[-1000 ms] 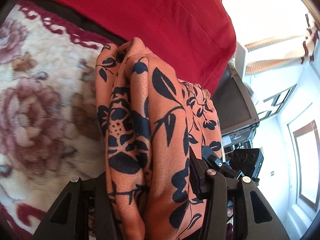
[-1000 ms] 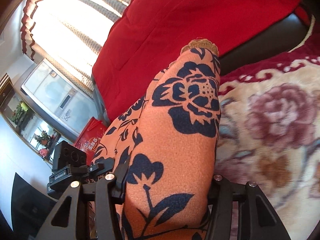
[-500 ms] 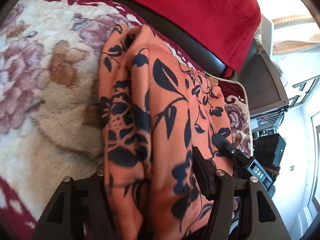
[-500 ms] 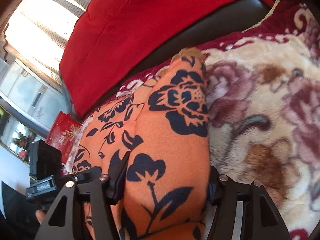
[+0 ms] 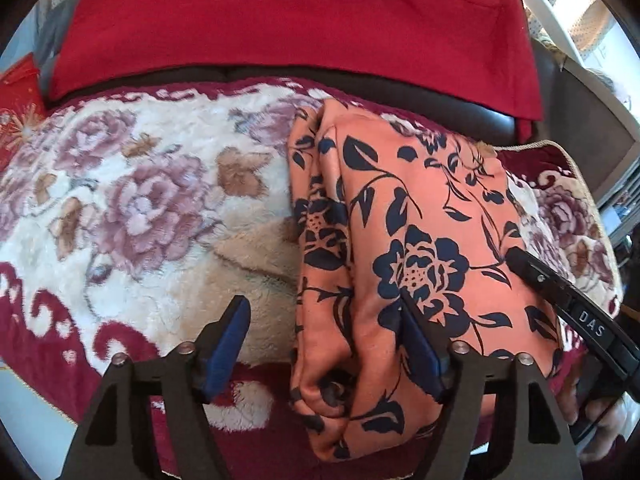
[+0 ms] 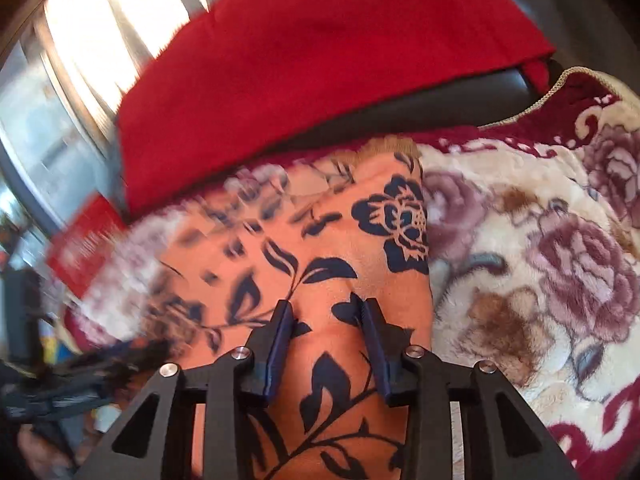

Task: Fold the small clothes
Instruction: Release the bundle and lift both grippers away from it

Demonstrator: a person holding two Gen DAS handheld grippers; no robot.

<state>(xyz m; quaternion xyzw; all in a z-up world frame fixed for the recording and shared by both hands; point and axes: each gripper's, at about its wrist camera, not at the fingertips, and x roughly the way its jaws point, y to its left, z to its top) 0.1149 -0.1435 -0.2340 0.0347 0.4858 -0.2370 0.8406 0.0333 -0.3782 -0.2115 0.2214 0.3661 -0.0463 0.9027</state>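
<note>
- The orange flowered garment (image 5: 420, 240) lies as a long folded bundle on the flowered blanket (image 5: 140, 208), its far end close to the red cushion (image 5: 280, 20). It is laid flat there, I judge, so the soft blanket carries it while the fold settles.
- The left claw (image 5: 324, 344) stands wide; its jaws have just been opening. One blue pad (image 5: 226, 352) is clear over the blanket, the other (image 5: 416, 344) lies against the cloth. Part of the bundle's near end sits between them, but nothing is pinched. This looks like a release of the edge after laying it down.
- The right claw (image 6: 326, 344) is narrow, and its jaws have just been closing. In the right wrist view both pads rest on top of the garment (image 6: 320, 272), with a low ridge of cloth between them. Whether they actually nip that ridge I cannot tell; the view is blurred to the left.
- In the left wrist view the right claw's black finger (image 5: 560, 300) lies across the bundle's right side, probably to hold or smooth it.
- The fold seems nearly done for this piece; the risk is the loose near end springing open.
</note>
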